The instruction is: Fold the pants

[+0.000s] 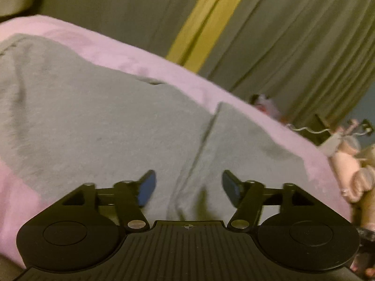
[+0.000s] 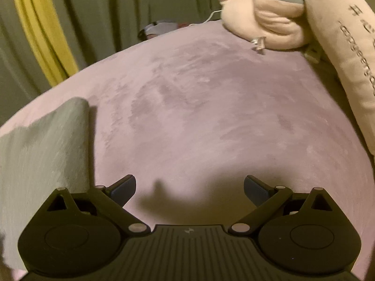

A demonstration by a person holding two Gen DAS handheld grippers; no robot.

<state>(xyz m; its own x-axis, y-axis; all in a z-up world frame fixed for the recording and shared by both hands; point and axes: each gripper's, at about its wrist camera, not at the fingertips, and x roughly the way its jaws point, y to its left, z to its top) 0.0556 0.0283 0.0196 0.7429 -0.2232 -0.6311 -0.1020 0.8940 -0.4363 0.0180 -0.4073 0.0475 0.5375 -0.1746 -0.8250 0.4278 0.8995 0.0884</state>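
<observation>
We note the grey pants [image 1: 98, 121] spread flat on a bed covered by a pink plush blanket [image 1: 145, 61], filling most of the left wrist view; a long seam or fold edge runs down the cloth toward the camera, and a second layer of the same grey cloth lies over it on the right. The left tongs [image 1: 188, 188] hang just above this cloth, jaws released and standing apart, with nothing between the blue pads [image 1: 147, 190]; whether the tips brush the fabric we cannot tell. The left view is somewhat blurred. In the right wrist view we see one grey edge of the pants [image 2: 44, 154] at the left, lying on the blanket [image 2: 211, 107], its near corner rounded over. The right tongs [image 2: 189, 193] are released as well, jaws wide, empty, poised over bare blanket beside the pants, not touching them; their shadow falls on the plush just ahead. At the far end of the bed we record a pale pink plush toy [image 2: 264, 23] and a long cream pillow with stitched lettering [image 2: 346, 53], a thin white cable [image 2: 206, 20] trailing near them. Behind the bed hang olive-grey curtains [image 1: 293, 35] with a yellow band [image 1: 211, 16].
</observation>
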